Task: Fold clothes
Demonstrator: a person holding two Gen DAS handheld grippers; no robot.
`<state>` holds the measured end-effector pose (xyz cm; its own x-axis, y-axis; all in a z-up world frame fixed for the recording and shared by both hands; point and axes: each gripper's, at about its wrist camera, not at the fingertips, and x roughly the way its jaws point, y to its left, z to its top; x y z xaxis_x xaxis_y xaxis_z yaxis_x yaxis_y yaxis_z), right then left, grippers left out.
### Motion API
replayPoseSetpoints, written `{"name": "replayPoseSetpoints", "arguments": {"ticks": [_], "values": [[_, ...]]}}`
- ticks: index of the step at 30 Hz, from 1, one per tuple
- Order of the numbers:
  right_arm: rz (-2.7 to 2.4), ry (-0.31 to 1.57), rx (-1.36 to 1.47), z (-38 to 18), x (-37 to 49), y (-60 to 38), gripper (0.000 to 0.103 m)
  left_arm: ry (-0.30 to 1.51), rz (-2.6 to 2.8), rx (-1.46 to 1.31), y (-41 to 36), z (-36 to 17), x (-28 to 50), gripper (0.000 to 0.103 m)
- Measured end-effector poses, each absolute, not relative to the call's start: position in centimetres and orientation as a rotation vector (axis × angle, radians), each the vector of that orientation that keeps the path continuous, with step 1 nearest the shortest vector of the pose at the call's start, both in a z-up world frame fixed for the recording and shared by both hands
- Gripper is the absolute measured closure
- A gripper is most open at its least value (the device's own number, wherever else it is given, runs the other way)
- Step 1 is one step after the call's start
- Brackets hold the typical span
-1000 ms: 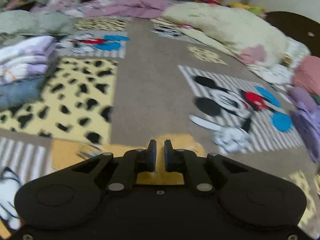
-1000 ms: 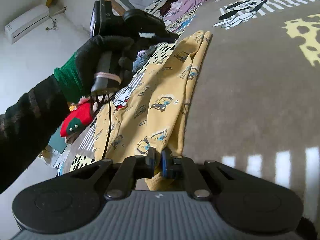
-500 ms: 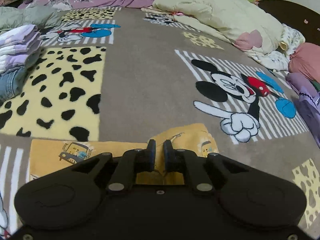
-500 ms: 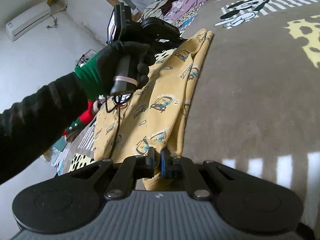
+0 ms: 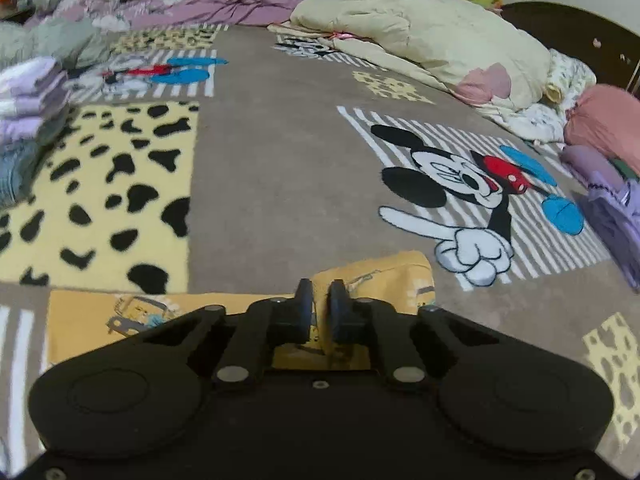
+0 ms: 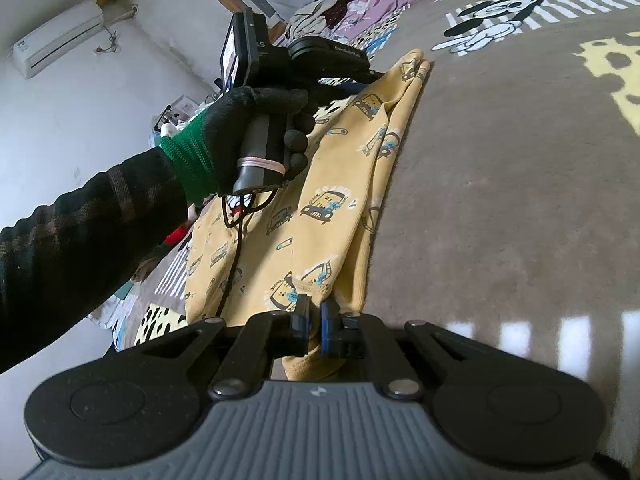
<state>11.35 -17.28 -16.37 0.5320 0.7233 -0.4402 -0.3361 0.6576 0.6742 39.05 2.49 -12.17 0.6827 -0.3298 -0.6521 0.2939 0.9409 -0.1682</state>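
Observation:
A yellow garment printed with small vehicles (image 6: 332,184) lies stretched along the brown cartoon blanket (image 6: 500,200). My right gripper (image 6: 314,314) is shut on its near end. My left gripper (image 5: 319,294) is shut on the far end of the garment (image 5: 372,276), whose folded edge lies just ahead of the fingers. In the right wrist view the left gripper (image 6: 372,74) is held by a black gloved hand (image 6: 260,120) over the far end of the cloth.
A stack of folded clothes (image 5: 28,120) sits at the left. A cream quilt (image 5: 420,48) and pink and purple clothes (image 5: 604,152) lie at the back and right. A white wall with an air conditioner (image 6: 56,44) is behind.
My left gripper has come down with the far end of the garment toward the blanket. My right gripper has kept its hold and barely moved.

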Motion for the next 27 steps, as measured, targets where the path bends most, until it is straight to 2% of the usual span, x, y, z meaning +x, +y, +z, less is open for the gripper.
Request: {"name": "replayPoseSetpoints", "arguments": {"ticks": [9,12,14,18,23,24,26,27], "values": [[0.672,0.772,0.552,-16.4,11.3,-17.1,0.098,0.586,-0.354,0.103,1.9,-7.9,37.3,0.100],[0.671,0.773,0.547,-16.3,11.3,-17.1,0.098,0.720,-0.285,0.350,0.4,-11.5,39.4,0.099],[0.670,0.773,0.547,-16.3,11.2,-17.1,0.098,0.718,-0.276,0.425,0.1,-12.2,39.1,0.092],[0.668,0.775,0.546,-16.3,11.2,-17.1,0.098,0.639,-0.272,0.340,0.5,-9.3,37.3,0.091],[0.671,0.778,0.552,-16.4,11.4,-17.0,0.098,0.735,-0.408,0.131,-0.7,-8.2,37.3,0.090],[0.671,0.779,0.552,-16.4,11.4,-17.1,0.098,0.764,-0.417,0.101,-1.1,-8.5,37.7,0.088],[0.670,0.779,0.550,-16.4,11.4,-17.0,0.098,0.803,-0.387,0.120,-2.2,-9.5,38.3,0.077],[0.670,0.778,0.549,-16.4,11.4,-17.0,0.098,0.822,-0.372,0.136,-2.6,-10.1,38.6,0.077]]}}
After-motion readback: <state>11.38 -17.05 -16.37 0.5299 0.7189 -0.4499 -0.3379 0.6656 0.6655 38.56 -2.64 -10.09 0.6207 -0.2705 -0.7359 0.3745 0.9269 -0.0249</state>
